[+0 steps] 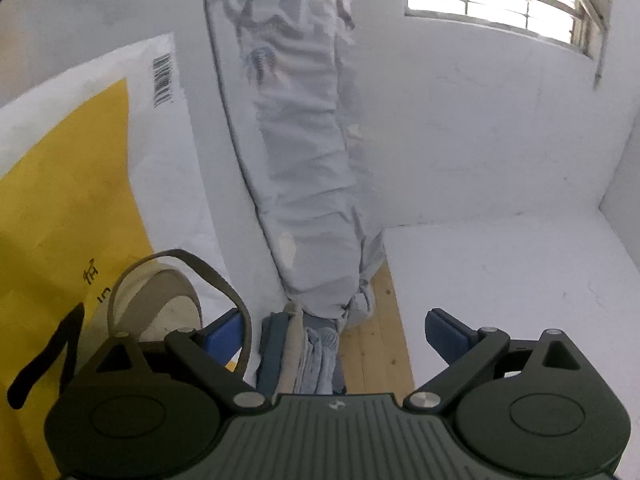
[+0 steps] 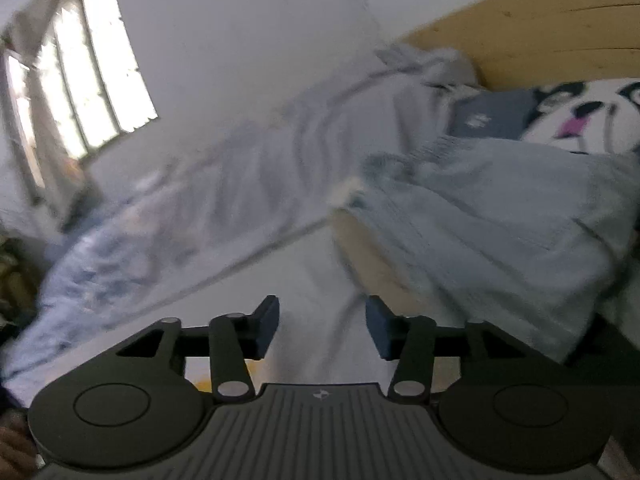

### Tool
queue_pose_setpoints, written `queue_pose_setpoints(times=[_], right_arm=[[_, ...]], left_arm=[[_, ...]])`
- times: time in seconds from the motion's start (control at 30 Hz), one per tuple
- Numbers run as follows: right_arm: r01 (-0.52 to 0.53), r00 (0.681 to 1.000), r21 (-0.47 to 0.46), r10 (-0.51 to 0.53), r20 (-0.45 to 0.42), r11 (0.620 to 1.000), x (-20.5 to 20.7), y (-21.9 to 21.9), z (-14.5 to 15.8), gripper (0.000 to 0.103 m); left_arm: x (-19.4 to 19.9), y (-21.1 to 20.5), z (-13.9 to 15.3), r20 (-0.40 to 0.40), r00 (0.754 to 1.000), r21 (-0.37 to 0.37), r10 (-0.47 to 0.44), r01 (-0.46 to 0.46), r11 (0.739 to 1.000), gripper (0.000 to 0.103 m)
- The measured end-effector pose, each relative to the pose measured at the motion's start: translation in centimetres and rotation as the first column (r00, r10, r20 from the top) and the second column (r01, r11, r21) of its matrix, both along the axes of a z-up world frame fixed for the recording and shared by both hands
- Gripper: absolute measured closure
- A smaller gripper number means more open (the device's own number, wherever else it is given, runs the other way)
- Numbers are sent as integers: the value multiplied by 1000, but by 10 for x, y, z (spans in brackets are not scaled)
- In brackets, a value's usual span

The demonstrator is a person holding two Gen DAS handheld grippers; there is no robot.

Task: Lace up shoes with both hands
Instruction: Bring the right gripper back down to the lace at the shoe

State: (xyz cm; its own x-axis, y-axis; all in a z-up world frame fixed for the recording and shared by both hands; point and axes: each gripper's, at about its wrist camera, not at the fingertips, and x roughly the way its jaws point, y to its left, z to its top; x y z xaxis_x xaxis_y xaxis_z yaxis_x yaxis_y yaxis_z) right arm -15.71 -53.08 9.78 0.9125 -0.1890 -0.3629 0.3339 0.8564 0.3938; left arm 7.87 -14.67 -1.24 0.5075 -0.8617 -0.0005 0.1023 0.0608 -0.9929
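In the left wrist view a beige canvas shoe sits low on the left, just behind the left finger. Its flat olive-brown lace arches over the shoe and hangs down past the inner side of the left blue pad. My left gripper stands wide open, with only folded cloth showing in the gap. The lace touches one finger and is not pinched. In the blurred right wrist view my right gripper is open with nothing between its pads. Neither shoe nor lace appears there.
A white and yellow sack with a barcode fills the left. Rumpled pale blue bedding lies along a white mattress edge beside a wooden board. The right wrist view shows a cartoon-dog pillow, a wooden headboard and a window.
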Motion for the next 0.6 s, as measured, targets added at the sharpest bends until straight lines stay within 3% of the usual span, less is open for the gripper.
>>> queue_pose_setpoints(times=[0.1, 0.3, 0.37, 0.6], right_arm=[[-131, 989, 106, 123, 81, 986, 1, 16, -4, 34], [-276, 959, 365, 278, 46, 889, 21, 47, -41, 34], [-284, 954, 417, 296, 39, 863, 27, 52, -50, 34], [-246, 958, 593, 285, 28, 767, 58, 48, -84, 35]], left_arm=[[-12, 5, 5, 29, 999, 37, 29, -30, 999, 5], [-37, 14, 16, 96, 991, 87, 90, -98, 991, 5], [-42, 15, 20, 123, 987, 115, 108, -122, 986, 5], [-55, 22, 18, 102, 987, 117, 122, -134, 984, 5]])
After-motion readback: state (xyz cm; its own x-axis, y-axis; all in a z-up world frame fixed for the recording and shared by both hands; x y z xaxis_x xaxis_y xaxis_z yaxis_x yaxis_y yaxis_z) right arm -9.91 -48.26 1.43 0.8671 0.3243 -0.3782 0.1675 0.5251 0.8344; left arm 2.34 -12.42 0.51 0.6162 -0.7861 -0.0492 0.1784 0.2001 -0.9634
